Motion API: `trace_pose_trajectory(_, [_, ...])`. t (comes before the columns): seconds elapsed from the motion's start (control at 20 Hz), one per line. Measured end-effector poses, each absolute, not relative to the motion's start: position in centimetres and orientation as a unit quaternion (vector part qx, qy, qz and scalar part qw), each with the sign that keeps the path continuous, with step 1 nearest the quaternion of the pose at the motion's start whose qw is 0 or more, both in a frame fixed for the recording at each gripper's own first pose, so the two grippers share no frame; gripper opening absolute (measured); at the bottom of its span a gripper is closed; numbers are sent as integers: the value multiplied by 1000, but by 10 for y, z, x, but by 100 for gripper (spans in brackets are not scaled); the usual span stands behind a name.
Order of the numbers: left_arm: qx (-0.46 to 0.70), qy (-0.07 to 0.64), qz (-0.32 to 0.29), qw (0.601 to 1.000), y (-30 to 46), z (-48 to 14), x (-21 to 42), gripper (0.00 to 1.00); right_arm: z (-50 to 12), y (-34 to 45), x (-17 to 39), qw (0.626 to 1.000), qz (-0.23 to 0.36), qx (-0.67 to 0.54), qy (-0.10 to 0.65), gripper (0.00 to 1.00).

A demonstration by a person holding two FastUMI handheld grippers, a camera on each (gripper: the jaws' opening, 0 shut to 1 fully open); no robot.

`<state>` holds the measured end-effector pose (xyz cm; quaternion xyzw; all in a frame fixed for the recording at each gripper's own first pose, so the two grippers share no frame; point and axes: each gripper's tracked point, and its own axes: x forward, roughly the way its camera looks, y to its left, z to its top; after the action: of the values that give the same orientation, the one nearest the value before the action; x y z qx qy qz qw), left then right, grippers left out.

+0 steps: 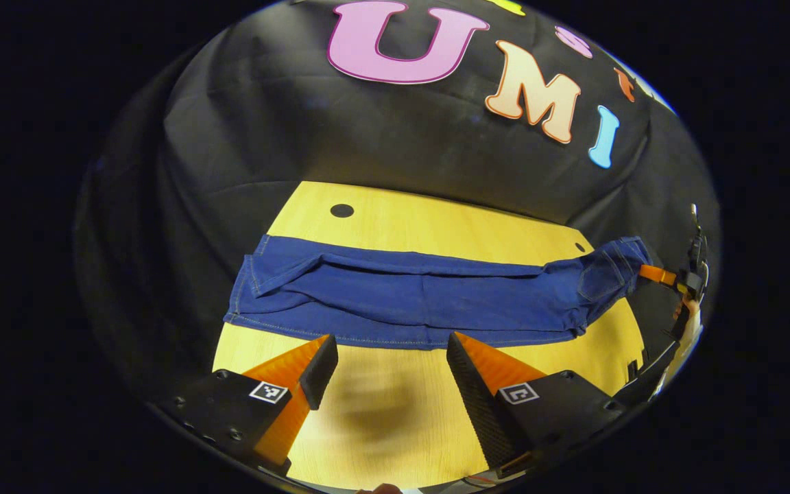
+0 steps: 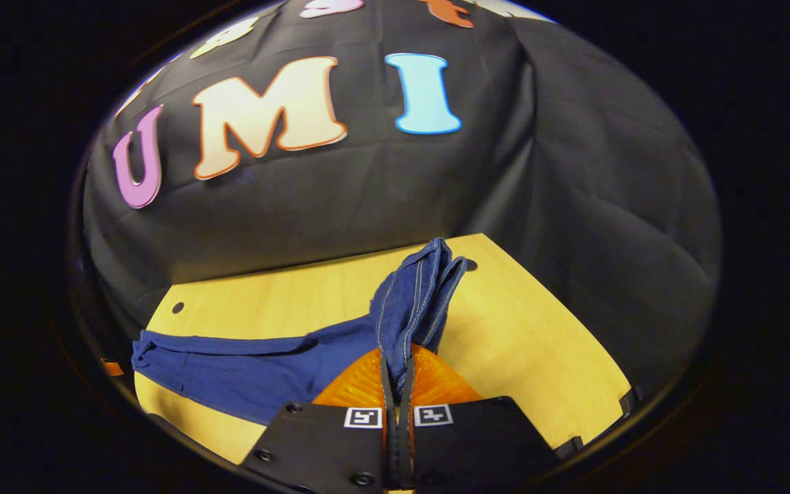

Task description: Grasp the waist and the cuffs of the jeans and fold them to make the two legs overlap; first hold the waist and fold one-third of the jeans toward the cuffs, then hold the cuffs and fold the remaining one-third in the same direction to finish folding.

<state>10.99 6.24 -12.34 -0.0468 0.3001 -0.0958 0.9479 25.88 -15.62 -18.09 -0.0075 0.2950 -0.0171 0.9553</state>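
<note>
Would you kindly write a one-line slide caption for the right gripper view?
Right gripper shut on the waist end of the jeans, lifting it off the wooden table.

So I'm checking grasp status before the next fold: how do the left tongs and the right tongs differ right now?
The left tongs are open and hold nothing; the right tongs are shut on one end of the jeans. The left tongs hover over the bare table near the jeans' edge; the right tongs lift their end off it. Both point toward the jeans.
</note>
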Motion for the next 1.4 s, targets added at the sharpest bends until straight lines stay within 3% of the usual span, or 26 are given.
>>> trace_pose_trajectory(0.25, [-45, 302, -116, 945, 77, -129, 107, 96, -179, -125, 257, 958, 25, -18, 284, 6])
trace_pose_trajectory(0.55, [-53, 302, -121, 944, 95, -137, 104, 96, -180, -75, 257, 954, 91, -38, 284, 3])
trace_pose_trajectory(0.95, [-90, 298, -107, 944, 104, -144, 106, 96, -209, -15, 233, 912, 218, -15, 347, 3])
trace_pose_trajectory(1.15, [-100, 294, -83, 947, 123, -147, 106, 96, -235, -24, 224, 881, 243, -33, 404, 3])
trace_pose_trajectory(1.4, [-110, 286, -39, 951, 157, -151, 118, 96, -259, -26, 232, 870, 250, -37, 423, 3])
